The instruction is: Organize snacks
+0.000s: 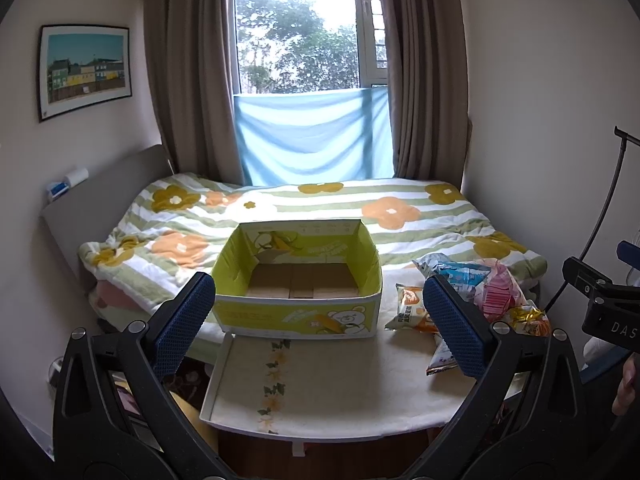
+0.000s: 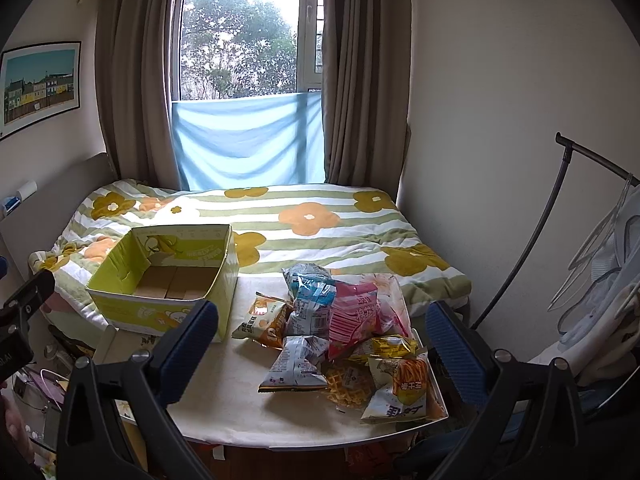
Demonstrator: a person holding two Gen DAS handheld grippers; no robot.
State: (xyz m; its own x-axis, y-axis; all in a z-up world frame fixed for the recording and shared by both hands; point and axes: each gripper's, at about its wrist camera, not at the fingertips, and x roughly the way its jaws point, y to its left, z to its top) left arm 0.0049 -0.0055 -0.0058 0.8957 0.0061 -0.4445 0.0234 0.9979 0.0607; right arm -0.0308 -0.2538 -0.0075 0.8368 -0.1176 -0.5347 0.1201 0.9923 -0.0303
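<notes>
Right now my right tool [image 2: 320, 354], wide open and empty, faces the snack pile [image 2: 344, 340]; the box [image 2: 160, 280] sits left of it.

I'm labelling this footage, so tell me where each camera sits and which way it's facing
Left wrist: on the left gripper, facing the window across the table; looks squarely at the empty box; its open jaws show, plus the right gripper and a hand at the right edge.
Right wrist: on the right gripper, further right, aimed at the snack pile; open jaws show, and the left gripper at the left edge.
Shared: box, snacks, table, bed, window.
</notes>
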